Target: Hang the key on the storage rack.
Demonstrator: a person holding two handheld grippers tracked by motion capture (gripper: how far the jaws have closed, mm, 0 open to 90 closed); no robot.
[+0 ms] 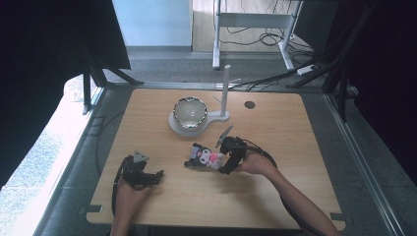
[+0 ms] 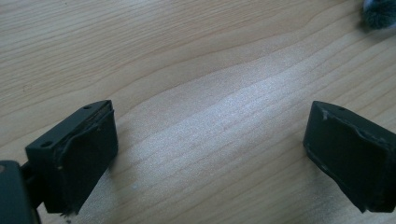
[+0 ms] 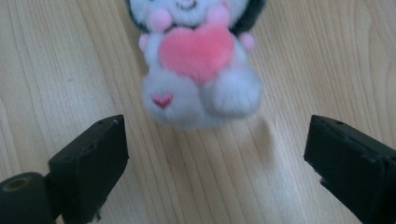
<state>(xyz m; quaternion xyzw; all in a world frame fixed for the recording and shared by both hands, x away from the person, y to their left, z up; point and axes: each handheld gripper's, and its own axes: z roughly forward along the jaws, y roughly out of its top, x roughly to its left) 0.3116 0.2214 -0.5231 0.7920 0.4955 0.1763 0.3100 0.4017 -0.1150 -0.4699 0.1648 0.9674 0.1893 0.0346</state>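
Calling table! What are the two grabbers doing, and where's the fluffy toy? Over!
Left gripper open over bare wooden table. Right gripper open, black-and-white plush toy with pink heart just ahead, untouched. Nothing between.

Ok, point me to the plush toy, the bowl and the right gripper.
plush toy (image 3: 196, 51): right gripper view, on its pink heart.
bowl (image 1: 190, 112): high view, on its shiny inside.
right gripper (image 3: 215, 154): right gripper view, midway between its open jaws, just short of the toy.
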